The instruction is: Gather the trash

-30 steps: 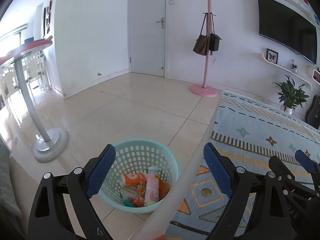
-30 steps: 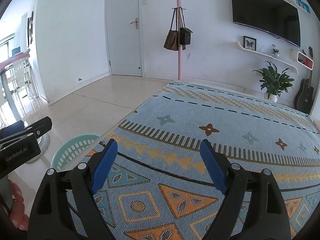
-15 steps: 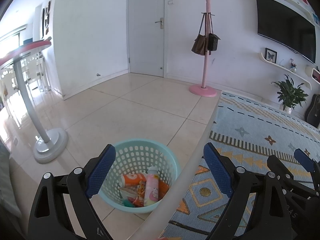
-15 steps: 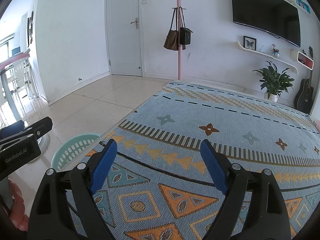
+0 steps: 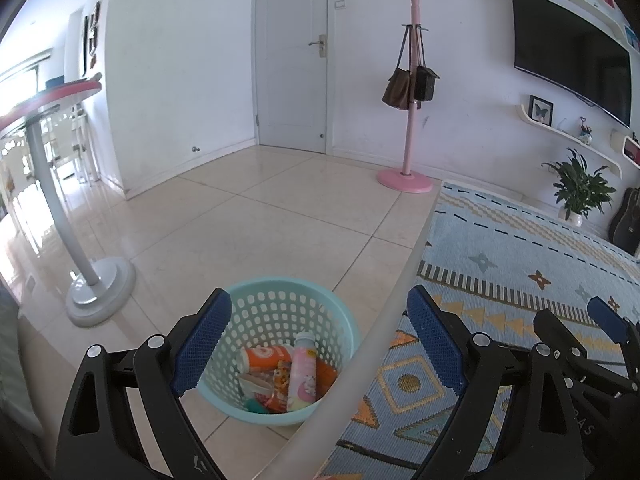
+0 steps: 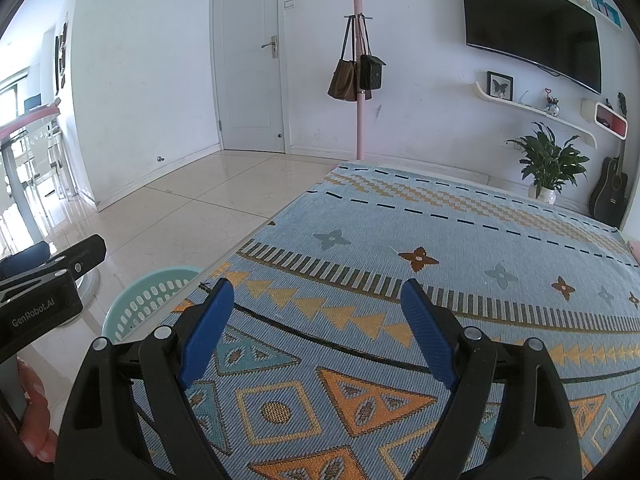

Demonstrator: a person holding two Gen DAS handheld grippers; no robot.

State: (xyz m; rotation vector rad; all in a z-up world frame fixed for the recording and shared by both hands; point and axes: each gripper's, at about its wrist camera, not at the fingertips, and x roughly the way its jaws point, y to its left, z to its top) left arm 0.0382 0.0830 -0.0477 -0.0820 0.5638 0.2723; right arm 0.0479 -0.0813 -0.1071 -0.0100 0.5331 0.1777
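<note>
Your left wrist view looks forward and down along its two fingers at the teal basket [image 5: 276, 344], which sits close below on the tiled floor, just left of the table edge [image 5: 384, 344] that cuts diagonally through the picture. Your right wrist view sits to the right of the basket [image 6: 148, 300] and above the patterned cloth [image 6: 440, 248], tilted down across it; only the basket's rim shows at its lower left. Both views face the same far wall beyond the basket: each catches the white door [image 5: 292, 60], the pink coat stand [image 5: 412, 80] and the television [image 5: 576, 60]. Each view also catches the other gripper at its edge.
</note>
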